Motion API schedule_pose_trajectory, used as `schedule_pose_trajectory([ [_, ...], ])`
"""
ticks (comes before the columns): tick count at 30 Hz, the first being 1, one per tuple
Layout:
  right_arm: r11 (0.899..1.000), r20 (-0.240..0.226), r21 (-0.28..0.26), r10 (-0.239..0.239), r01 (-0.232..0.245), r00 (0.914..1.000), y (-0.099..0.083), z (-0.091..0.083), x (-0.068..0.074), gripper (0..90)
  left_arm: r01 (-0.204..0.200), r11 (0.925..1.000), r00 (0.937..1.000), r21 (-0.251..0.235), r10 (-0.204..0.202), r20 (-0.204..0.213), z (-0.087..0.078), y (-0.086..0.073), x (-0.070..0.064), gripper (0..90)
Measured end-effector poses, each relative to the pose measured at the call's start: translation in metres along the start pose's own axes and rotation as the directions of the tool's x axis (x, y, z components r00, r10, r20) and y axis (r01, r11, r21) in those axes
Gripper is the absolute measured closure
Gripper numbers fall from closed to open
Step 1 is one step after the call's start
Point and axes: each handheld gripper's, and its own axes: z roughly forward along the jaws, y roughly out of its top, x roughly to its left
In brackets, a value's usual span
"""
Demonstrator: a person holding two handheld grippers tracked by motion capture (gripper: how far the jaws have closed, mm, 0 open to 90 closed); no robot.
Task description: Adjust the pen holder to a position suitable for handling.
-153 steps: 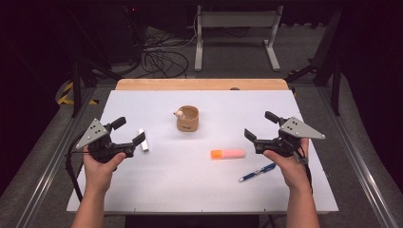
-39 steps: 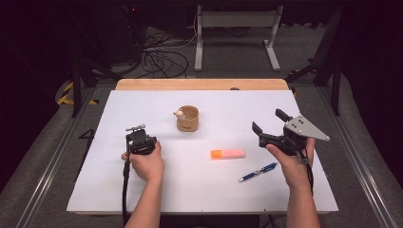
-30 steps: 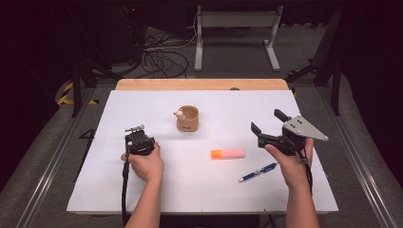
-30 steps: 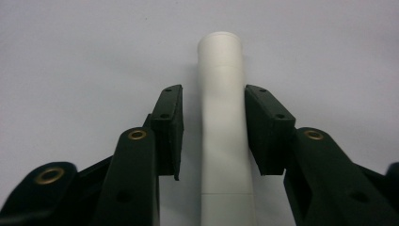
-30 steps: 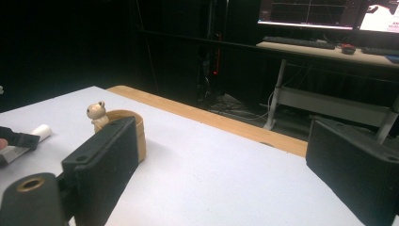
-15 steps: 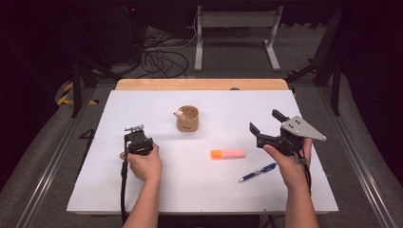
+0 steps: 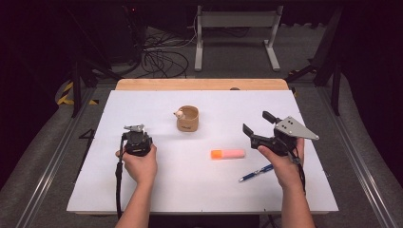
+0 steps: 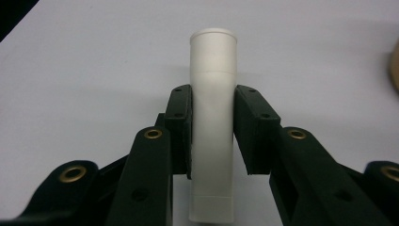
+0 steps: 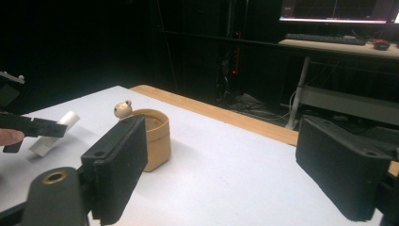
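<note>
Since the earliest frame the left tool has been turned downward and brought inward onto the small white cylindrical plastic tube, which is now clamped between its jaws at lower centre of the left gripper view, just above the white tabletop. The right tool is held at right of the high view with jaws spread wide and empty. The tan round cup stands at upper centre. The smooth tube is held near mid-length, so slipping or tilting during a lift is judged possible. In the high view the tube is hidden beneath the hand, and contact with the tabletop cannot be told.
</note>
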Motion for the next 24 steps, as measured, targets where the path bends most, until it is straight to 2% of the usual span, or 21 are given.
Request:
schedule_pose_trajectory([
  [1, 1.0, 0.0, 0.0, 0.0, 0.0, 1.0, 0.0, 0.0, 0.0, 18.4, 0.0, 1.0, 1.0, 0.0, 0.0, 0.0, 0.0, 0.0, 0.0, 68.8],
  [2, 1.0, -0.007, 0.002, 0.0, 0.0, 1.0, 0.0, 0.001, 0.001, 19.1, -0.014, 0.9997, 0.9994, -0.018, 0.015, 0.032, -0.004, 0.001, -0.001, 69.0],
  [3, 1.0, -0.011, 0.0, 0.004, -0.004, 0.9999, -0.001, 0.001, 0.001, 19.2, -0.021, 0.9995, 0.9988, -0.022, 0.022, 0.044, -0.006, 0.001, -0.001, 69.5],
  [4, 1.0, -0.011, 0.0, 0.004, -0.004, 0.9999, -0.001, 0.001, 0.001, 19.2, -0.021, 0.9995, 0.9988, -0.022, 0.022, 0.044, -0.006, 0.001, -0.001, 69.6],
  [9, 1.0, -0.039, 0.001, 0.01, -0.01, 0.9992, -0.003, 0.006, 0.006, 19.5, -0.026, 0.9989, 0.9942, -0.038, 0.03, 0.103, -0.012, 0.004, -0.002, 69.6],
  [10, 1.0, -0.045, 0.001, 0.013, -0.013, 0.9989, -0.003, 0.006, 0.007, 19.5, -0.026, 0.9989, 0.9942, -0.038, 0.03, 0.103, -0.012, 0.004, -0.002, 69.7],
  [12, 1.0, -0.055, 0.0, 0.007, -0.007, 0.9985, -0.003, 0.008, 0.009, 19.8, -0.033, 0.9984, 0.9913, -0.047, 0.038, 0.126, -0.015, 0.005, -0.003, 69.7],
  [13, 1.0, -0.06, 0.0, 0.008, -0.008, 0.9981, -0.004, 0.009, 0.01, 19.8, -0.041, 0.9977, 0.9877, -0.055, 0.048, 0.149, -0.018, 0.006, -0.005, 69.7],
  [14, 1.0, -0.06, 0.0, 0.008, -0.008, 0.9981, -0.004, 0.009, 0.01, 19.8, -0.041, 0.9977, 0.9877, -0.055, 0.048, 0.149, -0.018, 0.006, -0.005, 69.7],
  [15, 1.0, -0.075, -0.006, 0.016, -0.017, 0.9971, -0.004, 0.011, 0.013, 20.1, -0.055, 0.9961, 0.9835, -0.069, 0.066, 0.169, -0.021, 0.008, -0.006, 69.7],
  [18, 1.0, -0.093, -0.015, 0.021, -0.023, 0.9954, -0.004, 0.013, 0.015, 20.9, -0.064, 0.9945, 0.9749, -0.083, 0.08, 0.208, -0.025, 0.009, -0.008, 69.7],
  [23, 0.998, -0.139, -0.026, 0.047, -0.051, 0.9891, -0.005, 0.017, 0.021, 21.1, -0.091, 0.9906, 0.9527, -0.102, 0.116, 0.281, -0.032, 0.008, -0.011, 69.8],
  [24, 0.998, -0.141, -0.025, 0.047, -0.051, 0.9889, -0.005, 0.018, 0.023, 21.1, -0.091, 0.9906, 0.9527, -0.102, 0.116, 0.281, -0.032, 0.008, -0.011, 69.7],
])
